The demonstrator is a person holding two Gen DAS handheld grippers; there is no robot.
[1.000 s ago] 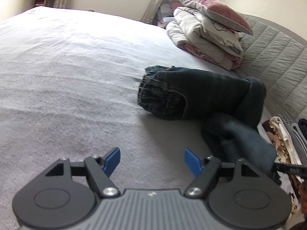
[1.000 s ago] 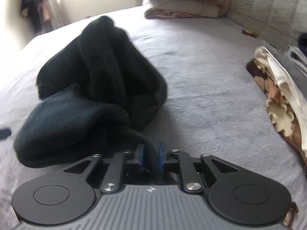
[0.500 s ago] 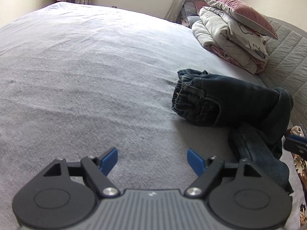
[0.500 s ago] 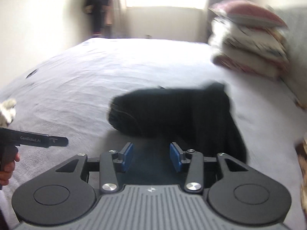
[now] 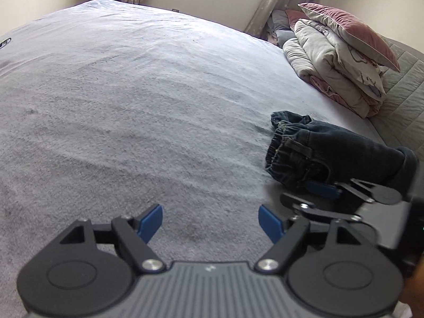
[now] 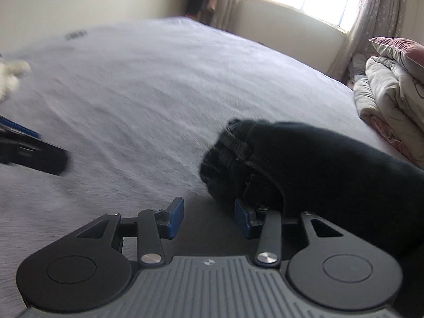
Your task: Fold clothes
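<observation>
My left hand-held gripper (image 5: 210, 221) stands over bare bedcover, its blue pads well apart with nothing between them. Below it, and across the whole left and centre of the scene, lies the pale grey, fine-ribbed fabric cover of the bed (image 5: 137, 100), which carries the work.

To the right of that, my right hand-held gripper (image 6: 209, 218) has its pads apart, and nothing is clamped between them. Its right pad sits just beside the near edge of the garment; I cannot tell whether it touches.

The task's thing is the pair of dark blue denim trousers with a gathered elastic waistband (image 5: 328, 153). It lies on the right side of the bed, roughly doubled over, waistband end pointing left toward the open cover, the rest running off right and near, partly hidden behind my right tool.

Handling, in my judgement: soft and limp, with no stiffness to hold a shape, yet denim is fairly heavy for cloth and will drag and sag when lifted by one point. It is not fragile and not slippery; the ribbed cover may grip it somewhat. The gathered waistband and its stitched seams are the thickest, firmest part and the soundest place to pinch. Taking the two ends of the waistband, one tool at each, should let the cloth be drawn flat onto the open cover.

Farthest right, a stack of folded grey and pink bedding topped by a dusky pink cushion (image 5: 341, 61) rests against the quilted headboard, well apart from the work.
</observation>
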